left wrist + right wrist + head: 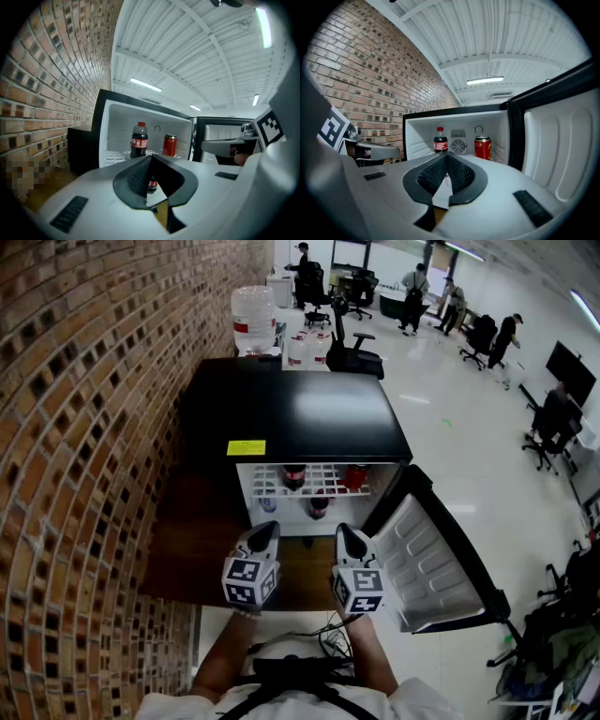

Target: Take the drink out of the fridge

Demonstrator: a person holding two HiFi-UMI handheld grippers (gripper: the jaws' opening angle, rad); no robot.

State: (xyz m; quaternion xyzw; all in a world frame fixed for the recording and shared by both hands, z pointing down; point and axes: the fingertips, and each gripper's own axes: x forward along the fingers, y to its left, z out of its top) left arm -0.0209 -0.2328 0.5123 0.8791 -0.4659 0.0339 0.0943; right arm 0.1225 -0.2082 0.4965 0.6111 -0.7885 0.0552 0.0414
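Note:
The small black fridge (291, 413) stands open, its door (427, 563) swung out to the right. On the upper wire shelf stand a cola bottle with a red cap (293, 474) (139, 140) (440, 140) and, to its right, a red can (354, 476) (169, 145) (483, 147). A second cola bottle (319, 505) (152, 183) sits on the lower shelf. My left gripper (267, 531) (151, 158) and right gripper (345, 533) (446, 155) hover side by side just in front of the opening, both shut and empty, clear of the drinks.
A brick wall (84, 456) runs close along the left of the fridge. The open door's white inner lining (562, 150) stands close on my right gripper's right. Behind the fridge are a large water jug (253, 315), office chairs (352, 348) and people farther off.

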